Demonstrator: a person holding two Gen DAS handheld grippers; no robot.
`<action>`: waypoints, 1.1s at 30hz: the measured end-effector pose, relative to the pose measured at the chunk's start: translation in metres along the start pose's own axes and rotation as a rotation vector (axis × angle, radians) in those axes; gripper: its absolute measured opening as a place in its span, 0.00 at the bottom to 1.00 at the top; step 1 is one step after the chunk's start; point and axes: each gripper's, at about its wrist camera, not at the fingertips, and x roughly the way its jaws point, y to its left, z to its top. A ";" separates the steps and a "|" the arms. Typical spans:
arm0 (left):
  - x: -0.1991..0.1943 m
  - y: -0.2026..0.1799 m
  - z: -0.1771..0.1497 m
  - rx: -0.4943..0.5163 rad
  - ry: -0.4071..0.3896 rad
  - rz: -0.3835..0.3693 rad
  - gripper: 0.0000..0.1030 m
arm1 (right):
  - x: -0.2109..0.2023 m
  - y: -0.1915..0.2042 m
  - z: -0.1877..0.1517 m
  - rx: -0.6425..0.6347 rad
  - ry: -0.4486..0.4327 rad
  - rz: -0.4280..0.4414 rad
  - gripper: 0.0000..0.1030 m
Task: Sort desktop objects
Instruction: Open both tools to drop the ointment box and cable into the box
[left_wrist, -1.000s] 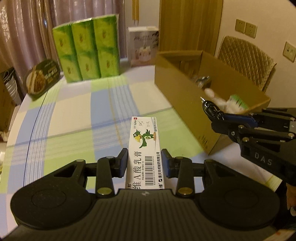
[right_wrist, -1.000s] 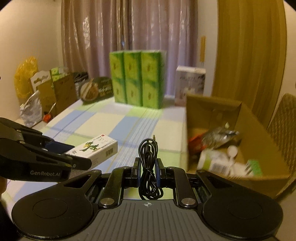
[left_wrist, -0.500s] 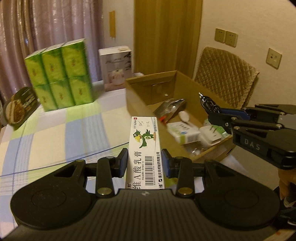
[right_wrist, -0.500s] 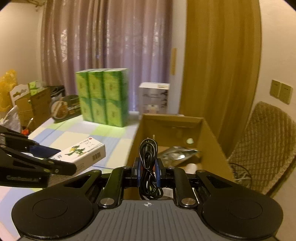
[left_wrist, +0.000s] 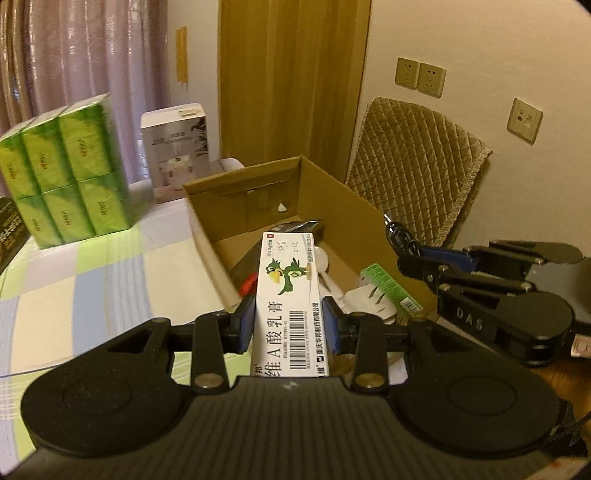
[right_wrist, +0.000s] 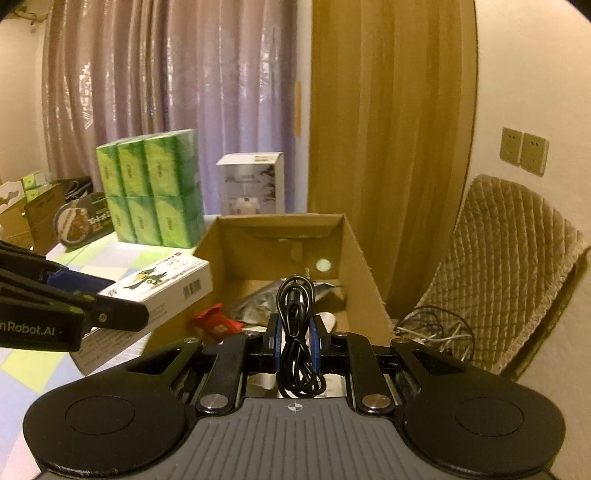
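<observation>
Left wrist view: two items held over the cardboard box (left_wrist: 373, 210), neither one dropped in yet.

The left gripper (left_wrist: 289, 325) is clamped on the sides of a white medicine carton (left_wrist: 290, 295), a stiff, glossy rectangular pack printed with a green cartoon bird and a barcode, its far end jutting over the box's near wall. The right gripper (right_wrist: 294, 345) is nearly closed on a coiled black cable (right_wrist: 295, 332), thin and rubbery, looped in a loose bundle above the box. Inside the plain brown corrugated box several things already lie (a crinkled silver foil pouch (right_wrist: 266, 299), something red (right_wrist: 214, 322), a white plug (left_wrist: 364, 299), a small green pack (left_wrist: 391, 288)), so the sorting looks well under way. Releasing both items remains. The checked tablecloth (left_wrist: 110, 266) looks soft and flat.
</observation>
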 end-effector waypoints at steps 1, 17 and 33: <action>0.005 -0.001 0.002 -0.002 0.003 -0.002 0.32 | 0.002 -0.003 0.000 0.004 0.002 -0.002 0.12; 0.049 0.001 0.015 -0.030 -0.003 0.030 0.32 | 0.022 -0.027 0.000 0.036 0.013 -0.008 0.12; 0.031 0.015 -0.003 -0.057 0.012 0.037 0.41 | 0.030 -0.014 0.002 0.029 0.032 0.023 0.12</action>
